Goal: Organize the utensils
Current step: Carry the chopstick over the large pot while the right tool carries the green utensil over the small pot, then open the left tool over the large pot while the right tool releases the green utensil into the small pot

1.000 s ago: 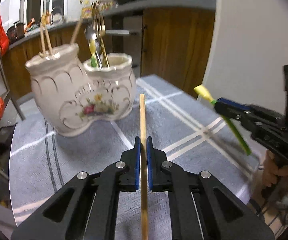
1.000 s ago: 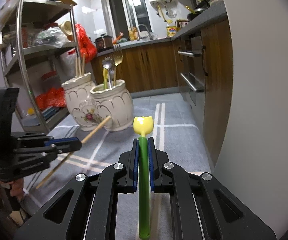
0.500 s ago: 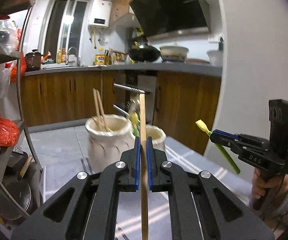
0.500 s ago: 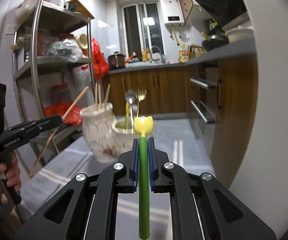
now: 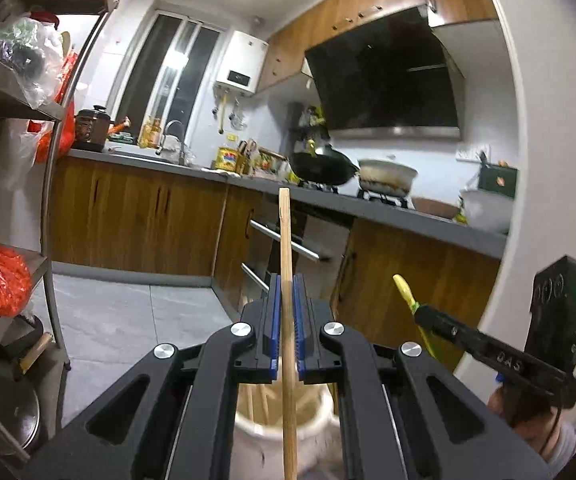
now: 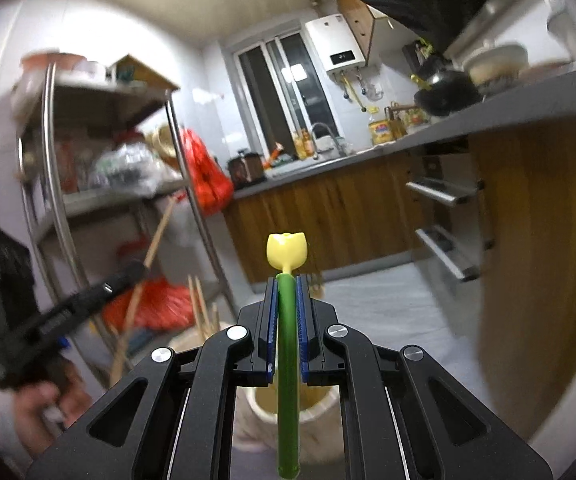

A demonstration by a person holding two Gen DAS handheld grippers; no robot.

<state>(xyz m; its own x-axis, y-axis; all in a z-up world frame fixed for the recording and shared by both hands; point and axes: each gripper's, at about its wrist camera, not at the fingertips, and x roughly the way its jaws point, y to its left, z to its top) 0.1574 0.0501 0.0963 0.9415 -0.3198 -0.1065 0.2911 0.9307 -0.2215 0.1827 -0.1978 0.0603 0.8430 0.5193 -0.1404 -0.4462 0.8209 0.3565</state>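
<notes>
Kitchen background: wood cabinets, grey counter [image 5: 387, 216], steel rack [image 6: 56, 184]. Below both claws sits the white ceramic holder [image 5: 315, 436], fragile-looking. Left gripper [image 5: 286, 322] is clamped mid-shaft on a wooden chopstick [image 5: 286, 240], upright over the compartment already holding chopsticks; light, stiff, slim, likely to pivot. Right gripper [image 6: 286, 320] is clamped on the green tulip-topped utensil [image 6: 286, 256], smooth plastic, maybe slippery, above the other opening. Only "DAS" is readable, on the right gripper's body.

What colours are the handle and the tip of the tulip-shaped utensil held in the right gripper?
Green handle with a yellow tulip tip; clearest in the right wrist view.
</notes>
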